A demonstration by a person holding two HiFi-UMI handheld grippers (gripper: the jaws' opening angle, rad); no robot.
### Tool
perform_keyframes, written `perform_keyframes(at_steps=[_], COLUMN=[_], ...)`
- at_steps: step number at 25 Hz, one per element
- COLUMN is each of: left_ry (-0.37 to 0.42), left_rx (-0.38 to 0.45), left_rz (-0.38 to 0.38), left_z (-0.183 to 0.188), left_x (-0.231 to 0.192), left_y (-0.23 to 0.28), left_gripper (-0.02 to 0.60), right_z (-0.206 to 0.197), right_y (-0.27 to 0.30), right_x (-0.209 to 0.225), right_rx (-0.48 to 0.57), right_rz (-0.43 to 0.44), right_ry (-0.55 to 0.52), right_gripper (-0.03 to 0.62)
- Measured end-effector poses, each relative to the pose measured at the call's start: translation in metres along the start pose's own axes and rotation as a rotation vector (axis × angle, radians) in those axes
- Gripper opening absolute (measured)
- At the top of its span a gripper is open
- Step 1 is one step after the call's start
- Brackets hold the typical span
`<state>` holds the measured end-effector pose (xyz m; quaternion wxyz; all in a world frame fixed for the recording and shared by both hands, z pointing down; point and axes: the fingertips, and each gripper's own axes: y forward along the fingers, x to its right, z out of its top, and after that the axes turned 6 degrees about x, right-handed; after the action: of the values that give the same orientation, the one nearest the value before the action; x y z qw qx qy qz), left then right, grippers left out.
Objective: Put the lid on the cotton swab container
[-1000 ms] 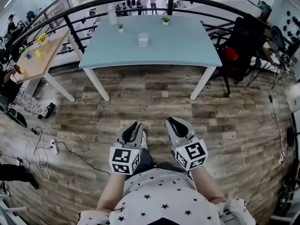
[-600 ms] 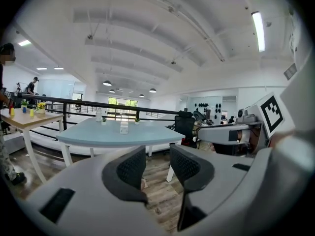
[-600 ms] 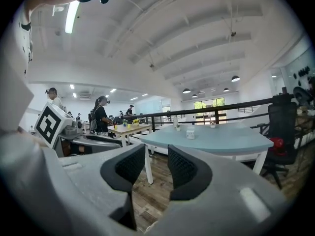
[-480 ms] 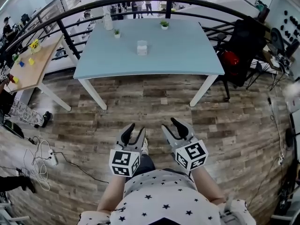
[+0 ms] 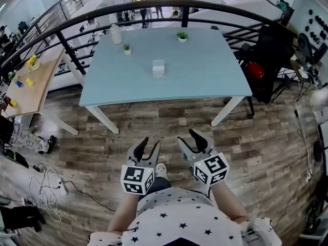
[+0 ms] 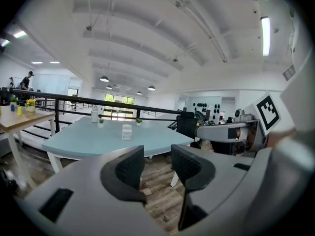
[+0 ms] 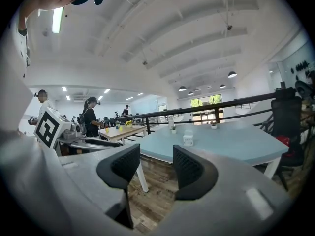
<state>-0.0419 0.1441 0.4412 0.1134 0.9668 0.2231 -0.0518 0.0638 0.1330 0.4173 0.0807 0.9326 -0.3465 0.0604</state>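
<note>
One cotton swab container [image 5: 158, 68]; two potted plants [image 5: 126, 48] [image 5: 182, 35]; one bottle [image 5: 116, 34]; one blue table [image 5: 205, 70]

The person wears a white top [image 5: 179, 219] scattered with small black stars, with short sleeves that end in a gathered white edge [image 5: 258, 228]. A dark garment [image 5: 157, 182] shows below the hem, and the toe of a pale shoe [image 5: 162, 170] shows beyond it.

The left gripper [image 5: 149, 143] and right gripper [image 5: 187, 137] share one build: a smooth light-grey moulded shell that splits into two curved jaws (these have just been opening, with nothing between them). Each jaw is faced with a black, finely ribbed pad [image 6: 131, 167]. At the back of each gripper sits a white cube [image 5: 137, 179] printed with bold black square markers; the right one [image 5: 211, 169] looks the same.
</note>
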Motion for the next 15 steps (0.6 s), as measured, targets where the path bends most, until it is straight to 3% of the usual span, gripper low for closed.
perform_keyframes(at_steps=[15], left_ry=[0.016], left_rx=[-0.02], left_rz=[-0.062], left_z=[0.04], left_x=[-0.096], left_y=[0.104], left_gripper=[0.166], right_z=[0.032], right_y=[0.125], right_x=[0.052], right_rx=[0.012], right_rz=[-0.064], right_ry=[-0.002], right_gripper=[0.193])
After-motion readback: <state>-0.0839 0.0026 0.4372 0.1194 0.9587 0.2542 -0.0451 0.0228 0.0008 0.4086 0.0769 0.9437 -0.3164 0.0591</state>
